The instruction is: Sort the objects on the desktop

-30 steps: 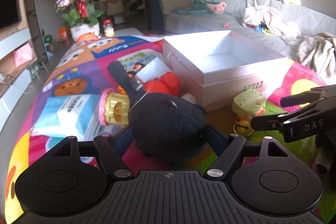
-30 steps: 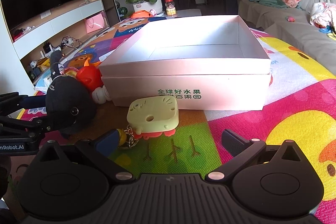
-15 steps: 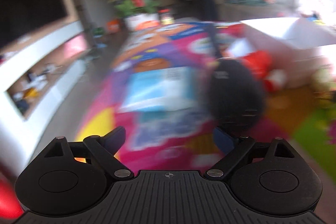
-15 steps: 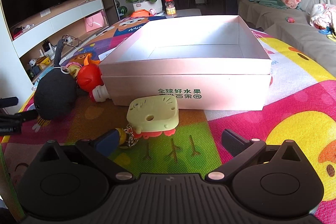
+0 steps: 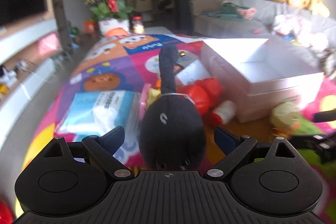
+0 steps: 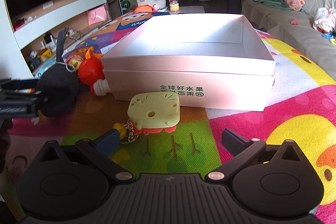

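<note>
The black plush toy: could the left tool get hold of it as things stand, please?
Probably yes. The black plush toy already sits between the fingers of the left tool, which stand wide apart on either side without pressing it. Nothing lies between them and the toy; the red toy sits behind it.

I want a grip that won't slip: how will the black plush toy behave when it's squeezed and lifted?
The black plush toy looks soft, so it will probably squash between the pads. Its long thin neck may flop when lifted. It seems light for its size, and its fuzzy fabric is unlikely to slip.
</note>
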### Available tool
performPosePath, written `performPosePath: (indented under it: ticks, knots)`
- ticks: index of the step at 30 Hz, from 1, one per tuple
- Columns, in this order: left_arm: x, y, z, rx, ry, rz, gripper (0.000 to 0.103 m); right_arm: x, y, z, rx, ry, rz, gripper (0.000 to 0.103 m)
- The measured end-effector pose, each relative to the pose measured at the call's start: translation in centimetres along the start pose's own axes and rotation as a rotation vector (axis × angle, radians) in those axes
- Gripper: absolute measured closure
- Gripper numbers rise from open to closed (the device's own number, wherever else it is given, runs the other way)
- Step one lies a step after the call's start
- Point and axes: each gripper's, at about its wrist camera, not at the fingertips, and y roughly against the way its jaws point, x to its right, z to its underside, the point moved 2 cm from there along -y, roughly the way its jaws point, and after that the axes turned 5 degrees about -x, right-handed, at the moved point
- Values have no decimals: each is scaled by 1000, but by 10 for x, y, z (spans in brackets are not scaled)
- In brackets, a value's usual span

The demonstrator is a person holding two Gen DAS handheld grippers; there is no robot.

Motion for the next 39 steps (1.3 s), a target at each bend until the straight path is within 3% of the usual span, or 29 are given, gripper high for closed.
performPosePath:
  ticks: [2, 4, 7, 9, 11, 14, 16, 18, 21, 23, 25, 26, 28, 29, 31, 34, 39]
  knots:
    - [2, -5, 1, 4, -6, -19, 18, -3, 1, 0, -5, 21, 8, 0]
    - [1, -2, 4, 3, -4, 17, 31, -6, 6, 0, 1, 47, -1, 0]
    - [-1, 11, 11, 13, -53, 54, 33, -16, 27, -8, 70, 101, 4, 0]
    - [-5, 23, 19, -1, -66, 133, 33, -26, 42, -17, 113, 135, -15, 0]
    - [-9, 35, 27, -11, -83, 194, 33, -37, 54, -31, 115, 154, -95, 0]
    - [-14, 50, 40, -17, -85, 225, 33, -51, 54, -47, 25, 111, -302, 5]
    - [-16, 56, 47, -21, -77, 230, 33, -68, 45, -53, -56, 123, -412, 30]
    - [-17, 59, 52, -11, -82, 227, 33, -88, 34, -56, -114, 149, -469, 43]
    - [-18, 60, 53, 4, -78, 227, 33, -111, 19, -55, -134, 202, -468, 48]
    - [-19, 59, 54, 9, -74, 230, 33, -120, 9, -56, -169, 199, -487, 56]
    - [-23, 57, 54, 7, -53, 234, 32, -123, 7, -61, -204, 176, -540, 79]
    - [-26, 57, 53, 6, -41, 239, 32, -125, 9, -64, -209, 172, -544, 80]
    - [-27, 57, 53, 8, -33, 252, 32, -130, 15, -70, -194, 178, -563, 99]
    - [-25, 57, 53, 11, -38, 253, 32, -133, 17, -73, -194, 178, -581, 100]
    - [-19, 57, 52, 21, -57, 251, 32, -137, 25, -78, -164, 187, -571, 100]
    - [-8, 55, 49, 26, -68, 303, 32, -133, 38, -87, -67, 209, -484, 99]
    - [16, 48, 43, 57, -135, 316, 32, -87, 63, -97, 61, 111, -363, 95]
